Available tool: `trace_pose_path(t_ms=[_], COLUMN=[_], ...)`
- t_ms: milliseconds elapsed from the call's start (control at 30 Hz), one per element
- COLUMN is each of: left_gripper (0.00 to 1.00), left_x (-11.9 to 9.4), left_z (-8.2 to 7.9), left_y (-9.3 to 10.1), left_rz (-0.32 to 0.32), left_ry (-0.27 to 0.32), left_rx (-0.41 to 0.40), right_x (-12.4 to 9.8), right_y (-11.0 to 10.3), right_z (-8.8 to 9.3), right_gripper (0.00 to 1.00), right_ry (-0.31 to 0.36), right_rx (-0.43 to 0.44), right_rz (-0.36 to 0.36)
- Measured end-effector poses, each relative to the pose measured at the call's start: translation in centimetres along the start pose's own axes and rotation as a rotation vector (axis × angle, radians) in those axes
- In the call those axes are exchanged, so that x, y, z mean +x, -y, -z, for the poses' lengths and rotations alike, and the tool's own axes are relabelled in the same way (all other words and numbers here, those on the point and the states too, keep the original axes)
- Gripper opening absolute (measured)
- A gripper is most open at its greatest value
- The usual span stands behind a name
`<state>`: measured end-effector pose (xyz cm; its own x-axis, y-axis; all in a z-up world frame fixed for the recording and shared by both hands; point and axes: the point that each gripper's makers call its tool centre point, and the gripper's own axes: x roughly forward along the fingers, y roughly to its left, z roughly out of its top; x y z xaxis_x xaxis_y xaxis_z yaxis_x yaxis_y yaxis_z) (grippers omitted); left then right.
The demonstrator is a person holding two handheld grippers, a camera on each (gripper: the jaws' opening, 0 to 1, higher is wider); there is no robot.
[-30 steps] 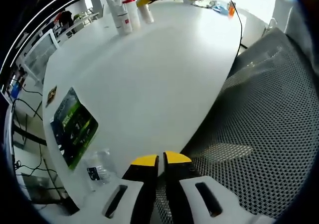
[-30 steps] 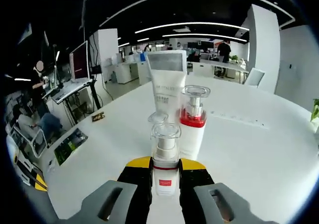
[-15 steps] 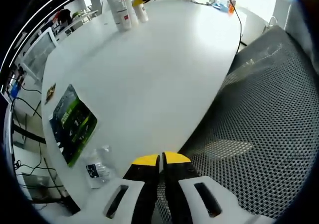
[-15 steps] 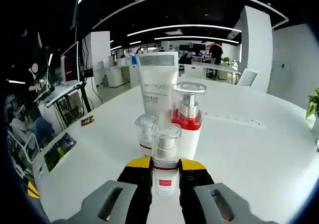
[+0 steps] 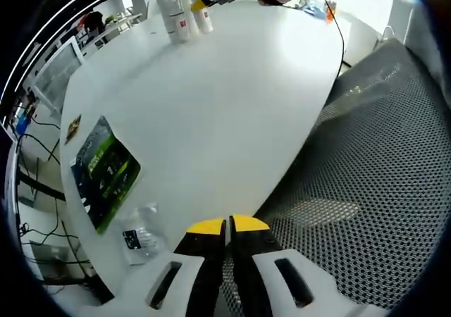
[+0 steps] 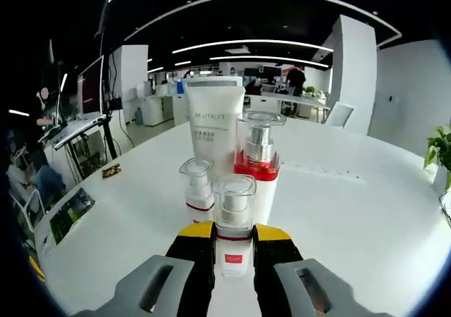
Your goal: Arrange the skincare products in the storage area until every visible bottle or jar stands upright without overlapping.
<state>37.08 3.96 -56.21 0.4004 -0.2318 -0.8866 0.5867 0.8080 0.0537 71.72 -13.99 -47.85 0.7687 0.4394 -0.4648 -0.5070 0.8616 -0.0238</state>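
A small pump bottle [image 6: 234,222] stands upright, clamped by the right tool [image 6: 233,234], just before another small bottle [image 6: 196,187], a red-collared pump bottle [image 6: 256,163] and a white tube [image 6: 214,130] on the white bench [image 6: 352,218]. The left tool [image 5: 227,225], jaws closed and empty, hangs at the bench's near edge.

Right gripper [image 6: 233,241] is clamping a small pump bottle [image 6: 234,225] upright over the white table [image 6: 352,211]; just behind it, tube [image 6: 213,130], red-collared bottle [image 6: 257,162] & 2nd small pump bottle [image 6: 196,189] are standing.

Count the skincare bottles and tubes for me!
4: white tube standing at the back, red-collared pump bottle beside it, small clear-capped bottle in front, another in the right tool.
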Motion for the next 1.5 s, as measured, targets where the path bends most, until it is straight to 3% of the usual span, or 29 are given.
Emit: trace_pose_path(t_ms=[833,1500], left_gripper=[0.00,0.00], left_x=[0.0,-0.1], left_z=[-0.1,0.0], left_y=[0.0,0.0], left_rz=[0.001,0.004], left_ry=[0.014,0.013], left_rx=[-0.012,-0.017], right_x=[-0.4,0.7], right_y=[-0.8,0.3], right_z=[1.0,0.7], right_gripper=[0.14,0.14], right_ry=[0.050,0.012], right_rx=[0.042,0.090], right_rz=[0.033,0.158])
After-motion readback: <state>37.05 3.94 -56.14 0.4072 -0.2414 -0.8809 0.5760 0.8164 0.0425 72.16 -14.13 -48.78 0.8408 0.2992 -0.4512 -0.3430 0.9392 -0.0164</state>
